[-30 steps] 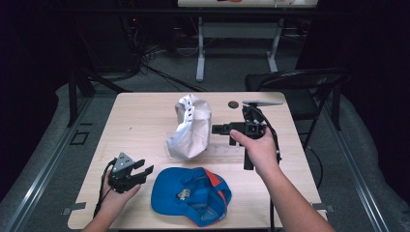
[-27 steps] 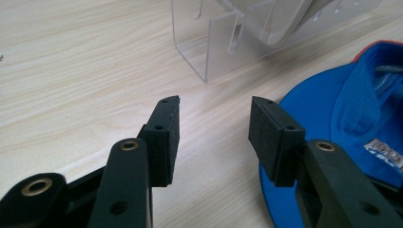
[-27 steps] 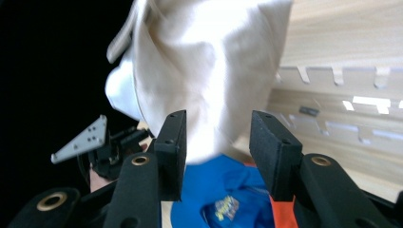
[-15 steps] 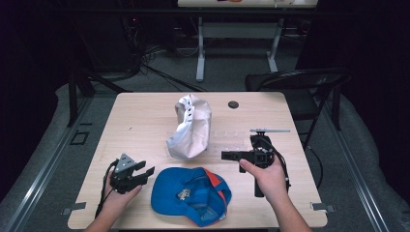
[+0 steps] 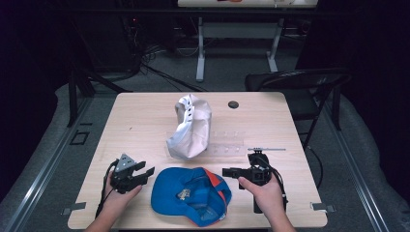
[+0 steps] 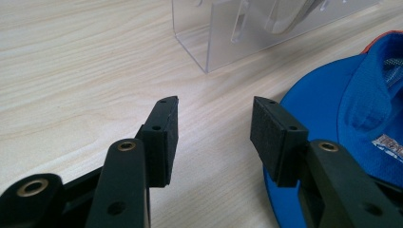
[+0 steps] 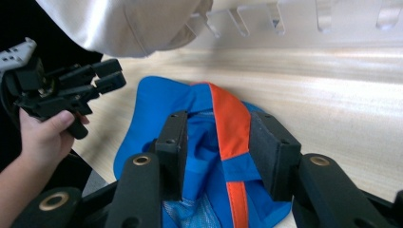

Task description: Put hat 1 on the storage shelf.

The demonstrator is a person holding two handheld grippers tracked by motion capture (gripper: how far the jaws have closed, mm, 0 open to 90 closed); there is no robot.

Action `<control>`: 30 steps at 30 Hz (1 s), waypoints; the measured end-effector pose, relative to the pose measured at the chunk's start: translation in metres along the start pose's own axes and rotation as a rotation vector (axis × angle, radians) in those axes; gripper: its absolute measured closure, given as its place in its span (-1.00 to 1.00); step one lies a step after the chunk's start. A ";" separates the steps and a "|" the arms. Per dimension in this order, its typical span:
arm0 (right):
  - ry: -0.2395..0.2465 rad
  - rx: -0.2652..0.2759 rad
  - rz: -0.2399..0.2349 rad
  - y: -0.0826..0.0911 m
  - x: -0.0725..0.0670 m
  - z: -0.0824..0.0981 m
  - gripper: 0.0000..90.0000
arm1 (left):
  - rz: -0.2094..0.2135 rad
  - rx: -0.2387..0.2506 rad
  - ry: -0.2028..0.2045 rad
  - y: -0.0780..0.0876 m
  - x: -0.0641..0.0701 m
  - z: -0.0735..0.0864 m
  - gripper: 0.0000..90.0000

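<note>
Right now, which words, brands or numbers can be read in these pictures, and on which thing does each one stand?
None can be read in full.
Blue cap, inner label: white and red letters cut off by the frame edge, too blurred to read.
Same label from the high view: too small to read.
White cap: no writing visible.
Clear rack: no writing visible.

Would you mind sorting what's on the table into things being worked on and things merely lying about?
In hand:
- blue cap
- left gripper, open
- right gripper, open, jaws just closing a little, aimed at the cap

Lying about:
- white cap on clear rack
- small dark disc
</note>
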State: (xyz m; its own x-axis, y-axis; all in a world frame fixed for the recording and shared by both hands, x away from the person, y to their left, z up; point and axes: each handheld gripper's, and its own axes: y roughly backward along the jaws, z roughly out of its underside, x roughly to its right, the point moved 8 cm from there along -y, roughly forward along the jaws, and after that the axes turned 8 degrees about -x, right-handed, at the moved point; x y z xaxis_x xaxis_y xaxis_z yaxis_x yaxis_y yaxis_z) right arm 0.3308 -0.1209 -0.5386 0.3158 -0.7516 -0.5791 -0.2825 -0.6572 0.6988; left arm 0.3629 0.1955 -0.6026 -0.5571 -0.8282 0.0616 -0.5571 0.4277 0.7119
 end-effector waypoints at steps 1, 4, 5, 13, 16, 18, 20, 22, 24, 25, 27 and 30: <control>0.004 -0.002 0.006 -0.001 0.000 0.001 0.31 | -0.001 -0.001 -0.001 0.000 0.000 0.000 0.18; 0.014 -0.006 0.019 -0.004 0.000 0.006 0.31 | -0.001 -0.002 -0.002 0.000 0.000 0.000 0.17; 0.018 -0.008 0.019 -0.005 0.000 0.007 0.31 | -0.001 -0.004 -0.002 0.000 0.001 0.000 0.17; 0.008 -0.036 0.014 -0.012 0.003 0.022 0.30 | 0.006 -0.007 -0.008 -0.001 0.004 0.001 0.17; 0.004 -0.054 0.012 -0.015 0.006 0.031 0.29 | 0.003 -0.006 -0.018 -0.001 0.005 0.001 0.17; 0.005 -0.067 0.013 -0.018 0.008 0.037 0.29 | 0.003 -0.007 -0.016 -0.002 0.005 0.001 0.16; 0.002 -0.085 0.014 -0.021 0.010 0.043 0.29 | 0.002 -0.010 -0.016 -0.002 0.005 0.001 0.16; -0.003 -0.092 0.014 -0.024 0.012 0.047 0.29 | 0.002 -0.010 -0.018 -0.002 0.005 0.001 0.16; -0.009 -0.111 0.015 -0.028 0.014 0.052 0.28 | 0.000 -0.003 -0.017 -0.002 0.005 0.000 0.16; -0.010 -0.122 0.012 -0.029 0.014 0.054 0.28 | 0.000 -0.004 -0.017 -0.002 0.006 0.001 0.16; -0.011 -0.136 0.009 -0.031 0.015 0.058 0.27 | 0.000 -0.005 -0.021 -0.002 0.006 0.001 0.16; -0.021 -0.155 0.005 -0.035 0.016 0.064 0.27 | 0.001 -0.006 -0.023 -0.002 0.006 0.001 0.16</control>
State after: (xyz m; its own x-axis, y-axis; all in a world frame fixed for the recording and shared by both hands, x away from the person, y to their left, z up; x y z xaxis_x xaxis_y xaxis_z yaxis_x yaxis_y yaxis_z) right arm 0.2877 -0.1134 -0.5989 0.2949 -0.7571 -0.5829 -0.1401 -0.6377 0.7574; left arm 0.3605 0.1898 -0.6044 -0.5714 -0.8194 0.0460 -0.5528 0.4257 0.7164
